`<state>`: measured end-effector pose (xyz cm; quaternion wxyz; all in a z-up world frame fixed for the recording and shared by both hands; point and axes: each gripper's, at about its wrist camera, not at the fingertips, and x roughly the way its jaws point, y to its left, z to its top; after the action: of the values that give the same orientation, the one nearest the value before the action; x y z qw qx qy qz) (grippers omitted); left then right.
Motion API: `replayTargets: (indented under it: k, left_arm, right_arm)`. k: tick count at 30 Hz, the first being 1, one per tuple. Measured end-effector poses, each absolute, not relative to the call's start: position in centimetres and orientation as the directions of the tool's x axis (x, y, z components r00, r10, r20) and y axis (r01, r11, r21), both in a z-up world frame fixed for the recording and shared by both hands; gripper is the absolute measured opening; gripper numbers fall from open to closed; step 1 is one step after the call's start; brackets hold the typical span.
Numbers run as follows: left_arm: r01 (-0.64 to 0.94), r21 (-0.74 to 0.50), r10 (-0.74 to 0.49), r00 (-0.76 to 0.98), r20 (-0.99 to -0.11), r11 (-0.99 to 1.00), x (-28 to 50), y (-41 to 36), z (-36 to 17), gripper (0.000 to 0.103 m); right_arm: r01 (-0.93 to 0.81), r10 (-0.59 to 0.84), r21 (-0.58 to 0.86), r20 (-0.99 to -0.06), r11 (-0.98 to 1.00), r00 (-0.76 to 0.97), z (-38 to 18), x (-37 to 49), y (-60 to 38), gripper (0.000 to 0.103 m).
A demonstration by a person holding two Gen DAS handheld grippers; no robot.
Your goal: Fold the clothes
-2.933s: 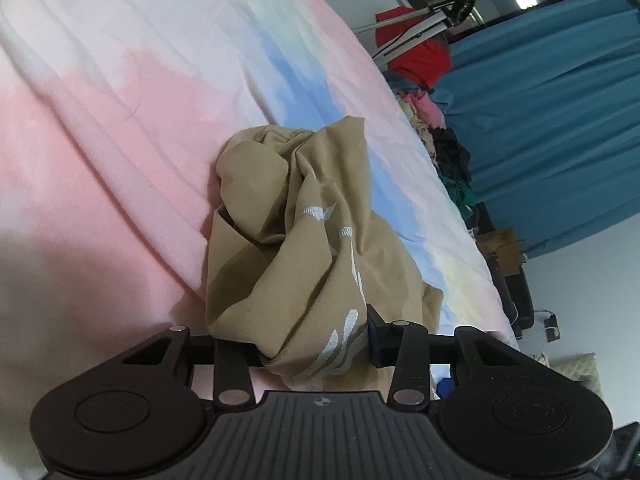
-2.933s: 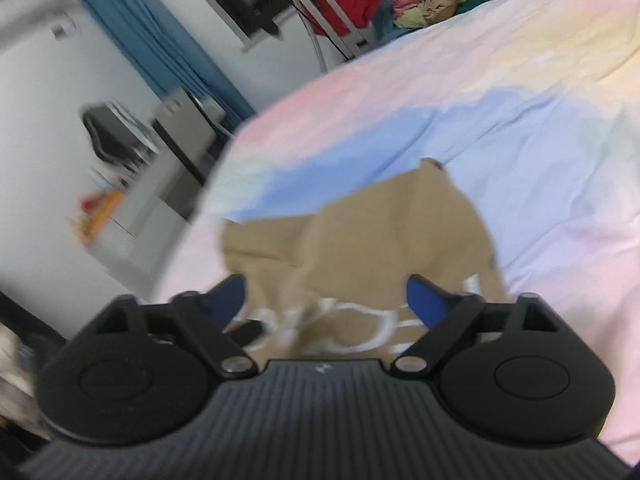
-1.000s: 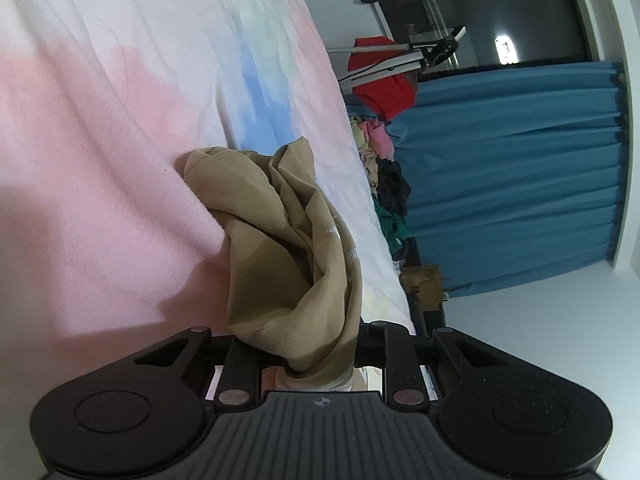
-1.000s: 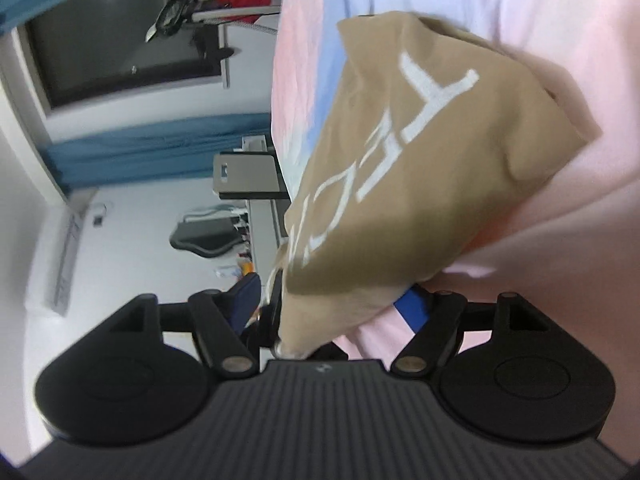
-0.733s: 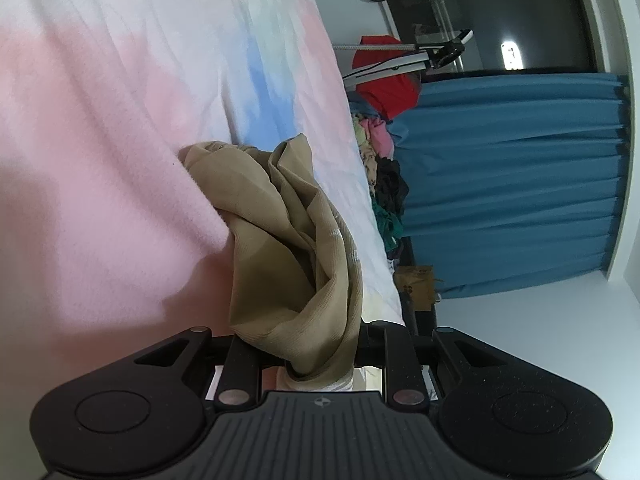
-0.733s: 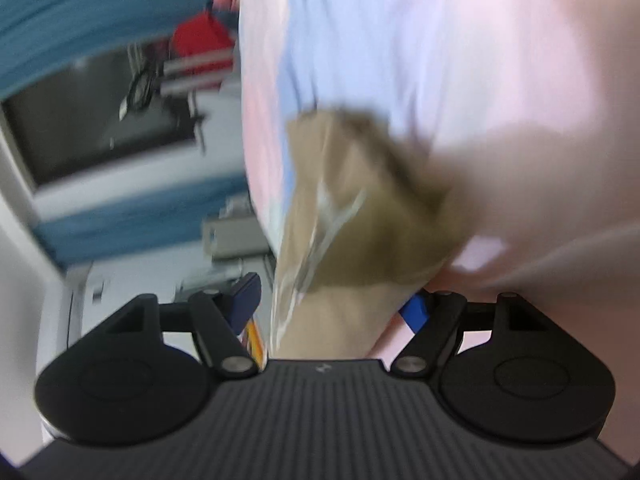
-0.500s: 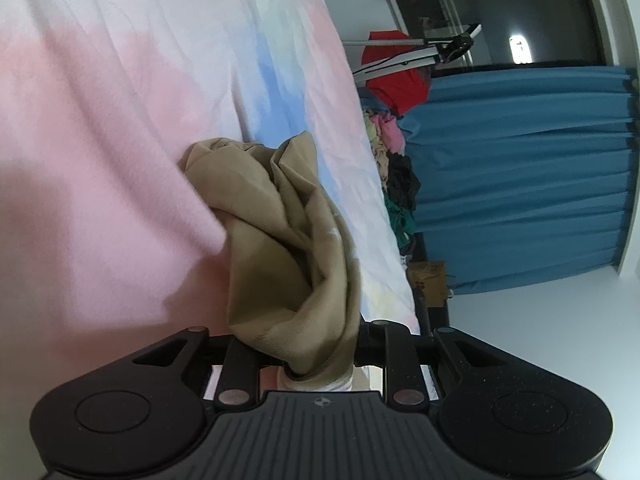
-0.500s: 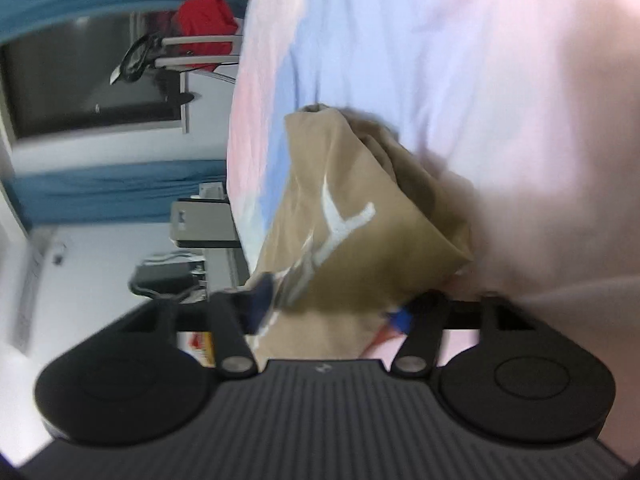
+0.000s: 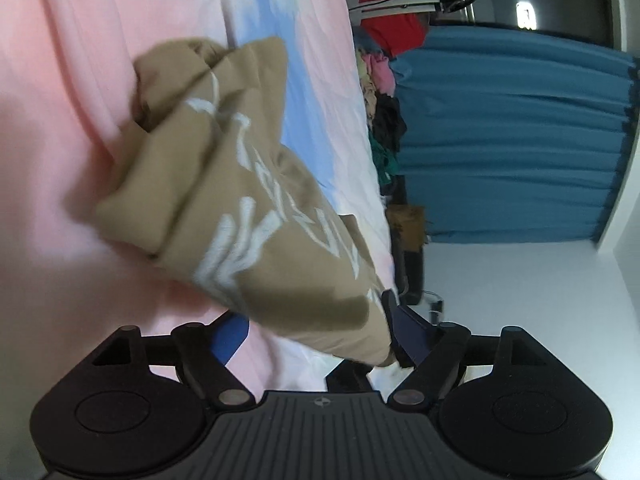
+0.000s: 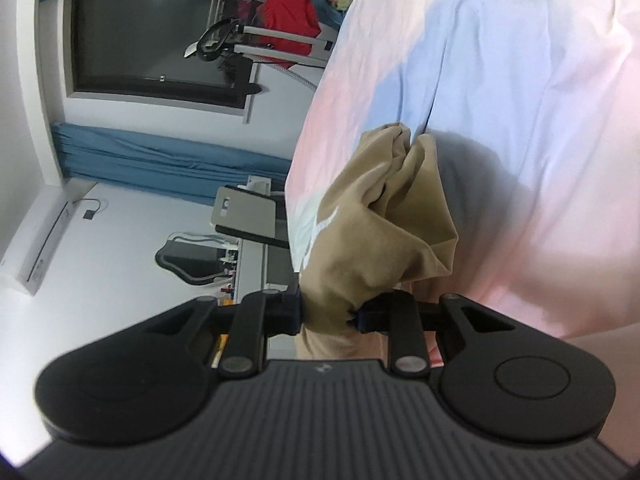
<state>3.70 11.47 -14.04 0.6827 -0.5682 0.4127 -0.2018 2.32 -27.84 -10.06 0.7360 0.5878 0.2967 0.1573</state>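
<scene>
Tan shirt (image 9: pixel 248 208), white lettering, bunched on pastel bedsheet (image 9: pixel 60 100), frame centre. Left gripper (image 9: pixel 316 332): fingers spreading wide, shirt hem between them, touching lower-right finger (image 9: pixel 408 332) only, not pinched. Right gripper (image 10: pixel 328 316): fingers closing, clamped on gathered shirt fold at lower centre. Left view alone shows full lettering and clothes pile (image 9: pixel 380 92) upper right; right view alone shows desk (image 10: pixel 248 216) at left. Half second earlier, left fingers pinched shirt; right ones stood wider.

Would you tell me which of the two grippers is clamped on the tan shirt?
The right gripper: its closing jaws pinch the tan shirt; the left gripper's jaws are opening.
</scene>
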Motion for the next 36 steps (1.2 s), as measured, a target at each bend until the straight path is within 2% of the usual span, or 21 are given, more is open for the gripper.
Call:
replayTargets:
  k: [8,10,12,15,18,23,28,33,36]
  left_arm:
    - [-0.207,-0.949,-0.671,0.672,-0.314,0.237,3.4,13.7,-15.0,0.075]
    - [-0.191,-0.954,-0.674,0.675,-0.3,0.233,3.4,13.8,-14.8,0.068]
    - [-0.168,-0.954,-0.68,0.672,-0.295,0.247,3.4,13.7,-14.3,0.055]
    - [-0.117,-0.959,-0.697,0.664,-0.269,0.258,3.0,13.3,-13.0,0.041]
    - [-0.08,-0.961,-0.731,0.634,-0.254,0.264,2.7,12.7,-10.9,0.035]
    - [-0.052,-0.94,-0.771,0.558,-0.308,0.338,2.9,10.4,-5.8,0.033]
    - [-0.029,-0.91,-0.8,0.465,-0.378,0.413,5.4,5.5,-1.8,0.033]
    - [-0.012,-0.86,-0.773,0.432,-0.465,0.511,9.9,-3.9,0.4,0.033]
    - [0.015,-0.833,-0.749,0.447,-0.489,0.553,13.8,-9.7,1.1,0.03]
  right_arm:
    - [0.074,0.554,0.962,-0.212,0.261,0.805,-8.9,0.9,-28.4,0.025]
    - [0.055,0.54,0.953,-0.215,0.297,0.814,-8.0,0.4,-28.3,0.025]
    - [0.042,0.523,0.943,-0.22,0.33,0.823,-7.1,-0.3,-28.3,0.025]
    - [0.037,0.501,0.94,-0.214,0.34,0.839,-5.6,-1.6,-28.9,0.025]
    - [0.035,0.473,0.938,-0.207,0.345,0.856,-4.0,-3.8,-29.6,0.025]
    - [0.058,0.458,0.928,-0.236,0.368,0.857,-1.3,-6.5,-31.7,0.025]
    - [0.117,0.439,0.945,-0.249,0.305,0.863,0.3,-6.5,-36.9,0.025]
    - [0.186,0.358,0.934,-0.294,0.306,0.886,1.2,-2.1,-43.1,0.025]
    - [0.219,0.281,0.917,-0.318,0.334,0.905,1.7,2.2,-47.1,0.025]
